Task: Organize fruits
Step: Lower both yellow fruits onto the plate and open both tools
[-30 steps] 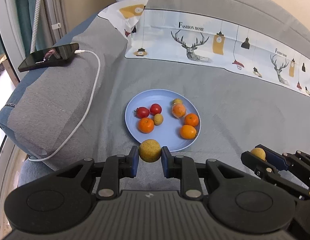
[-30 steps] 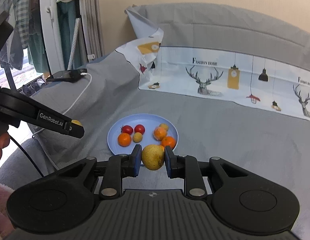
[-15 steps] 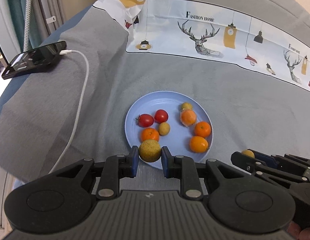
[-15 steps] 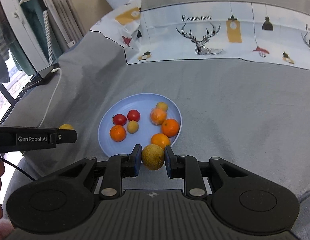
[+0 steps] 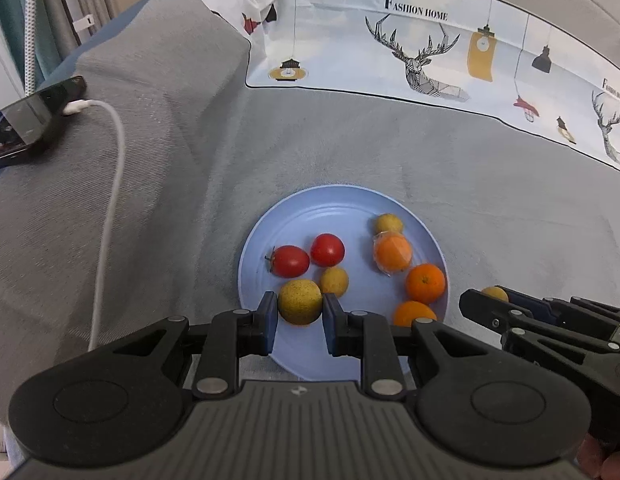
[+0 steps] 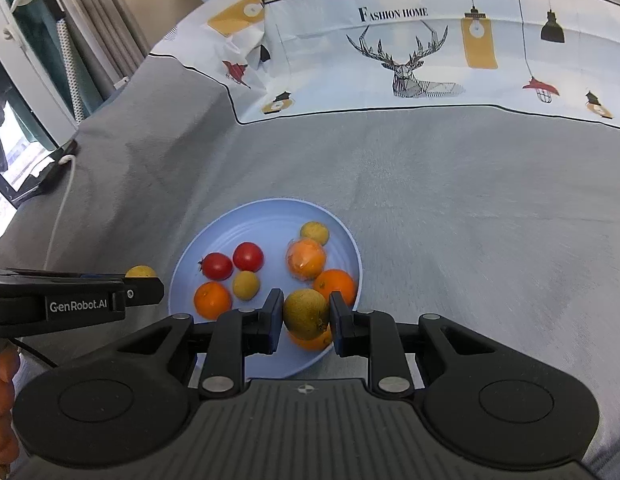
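Observation:
A light blue plate (image 5: pixel 302 216) lies on the grey bed cover and holds two red tomatoes (image 5: pixel 290 261), several oranges (image 5: pixel 425 283) and small yellow fruits (image 5: pixel 334 281). My left gripper (image 5: pixel 300 309) is shut on a yellow-green fruit (image 5: pixel 300 302) over the plate's near left part. My right gripper (image 6: pixel 306 314) is shut on a yellow-green fruit (image 6: pixel 306 314) over the plate's (image 6: pixel 270 216) near right part, above an orange (image 6: pixel 311 342). Each gripper shows from the side in the other's view, the right gripper (image 5: pixel 493 300) and the left gripper (image 6: pixel 144 280).
A phone (image 5: pixel 30 120) on a white charging cable (image 5: pixel 110 208) lies on the raised grey cover at the left. A white printed cloth (image 5: pixel 429 60) with deer and lamps lies beyond the plate. Curtains (image 6: pixel 70 52) hang at the far left.
Both grippers have moved forward and down, from short of the plate to over its near part, each still holding its fruit. The plate fruits have not moved.

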Motion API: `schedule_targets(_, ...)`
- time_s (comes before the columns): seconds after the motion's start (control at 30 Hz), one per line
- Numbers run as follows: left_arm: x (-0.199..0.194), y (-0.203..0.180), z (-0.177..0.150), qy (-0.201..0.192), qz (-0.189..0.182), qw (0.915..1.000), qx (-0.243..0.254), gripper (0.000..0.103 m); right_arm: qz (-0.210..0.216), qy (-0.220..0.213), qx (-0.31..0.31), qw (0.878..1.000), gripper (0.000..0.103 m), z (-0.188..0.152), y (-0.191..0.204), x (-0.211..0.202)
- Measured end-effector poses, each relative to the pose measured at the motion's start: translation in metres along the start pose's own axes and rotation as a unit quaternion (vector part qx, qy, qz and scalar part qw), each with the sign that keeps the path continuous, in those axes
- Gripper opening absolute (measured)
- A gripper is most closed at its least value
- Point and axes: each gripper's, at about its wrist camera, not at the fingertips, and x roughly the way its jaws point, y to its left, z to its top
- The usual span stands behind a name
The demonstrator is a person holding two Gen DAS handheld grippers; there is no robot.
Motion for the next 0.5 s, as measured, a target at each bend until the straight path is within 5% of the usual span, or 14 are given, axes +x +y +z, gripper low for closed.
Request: schedule_targets(0.5, 0.049, 0.002, 0.014, 0.036, 0.006, 0.9993, 0.001, 0.026, 0.001, 0.027, 0.0, 1.0, 0.026, 0.012, -0.004, 0.044)
